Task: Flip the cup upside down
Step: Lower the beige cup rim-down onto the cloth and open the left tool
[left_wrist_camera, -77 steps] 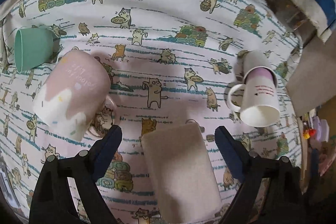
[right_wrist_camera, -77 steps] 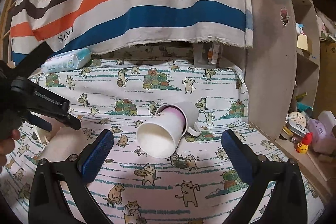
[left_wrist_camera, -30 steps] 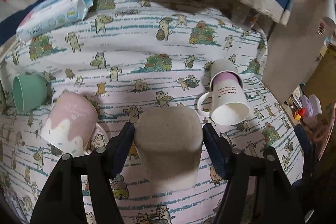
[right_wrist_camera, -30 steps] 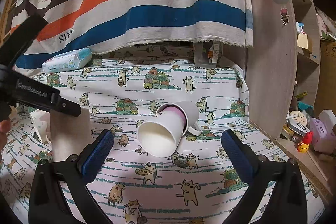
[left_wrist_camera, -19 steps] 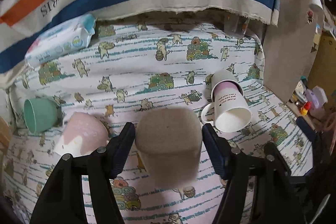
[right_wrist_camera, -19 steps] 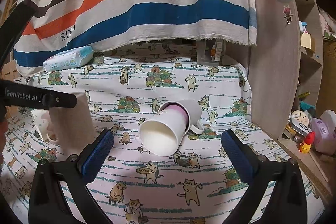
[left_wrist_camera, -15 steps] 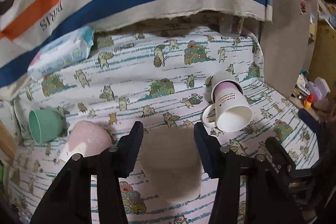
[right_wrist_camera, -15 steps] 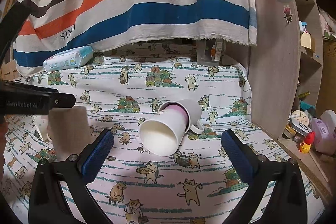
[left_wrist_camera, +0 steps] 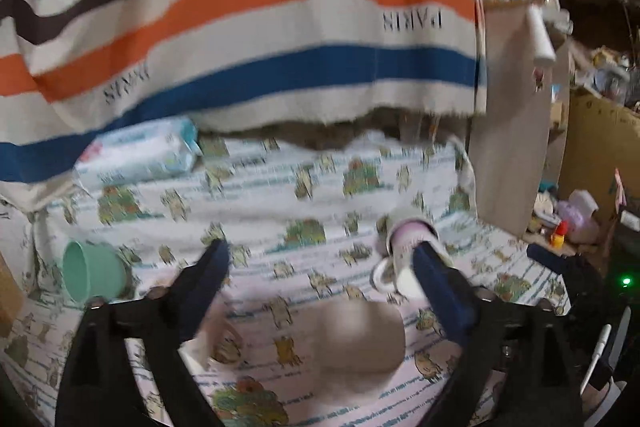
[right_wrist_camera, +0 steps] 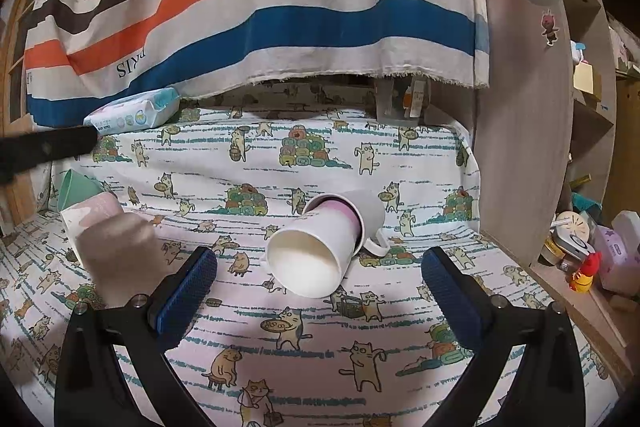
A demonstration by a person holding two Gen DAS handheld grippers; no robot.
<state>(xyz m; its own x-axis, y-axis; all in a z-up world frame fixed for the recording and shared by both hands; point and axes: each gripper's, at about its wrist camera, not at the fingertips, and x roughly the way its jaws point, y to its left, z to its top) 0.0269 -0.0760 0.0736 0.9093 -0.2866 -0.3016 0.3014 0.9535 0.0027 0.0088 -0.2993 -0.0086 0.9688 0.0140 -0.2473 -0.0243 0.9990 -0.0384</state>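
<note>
**Lining up the tipped-over mug: right claw has the straight shot**

Looking at the right wrist view, the white mug point(right_wrist_camera: 324, 243) sits dead centre of the frame, lying on its side on the cat-print cloth point(right_wrist_camera: 320, 347). Its long axis runs from lower left (open mouth, facing the camera) to upper right (base), and the handle pokes out at the right, down against the cloth. It lies straight ahead of the right gripper point(right_wrist_camera: 318, 259), framed between the two spread fingers, which aren't touching it. So my guess is the right side takes this one. It'd need to close across the body, not along that axis.

The left gripper point(left_wrist_camera: 320, 251) is also wide apart and holding nothing. A blurry tan cup point(left_wrist_camera: 344, 343) sits just below its fingers in the frame. I can't tell which way up it is.

Count:
- Cups: four, namely the white mug, the tan cup, a pink mug point(right_wrist_camera: 94, 213) and a mint cup point(right_wrist_camera: 76, 187) on its side. The white one might be two nested, hard to say.
- One wipes pack point(right_wrist_camera: 132, 115), upper left.
- Two grippers.
</note>
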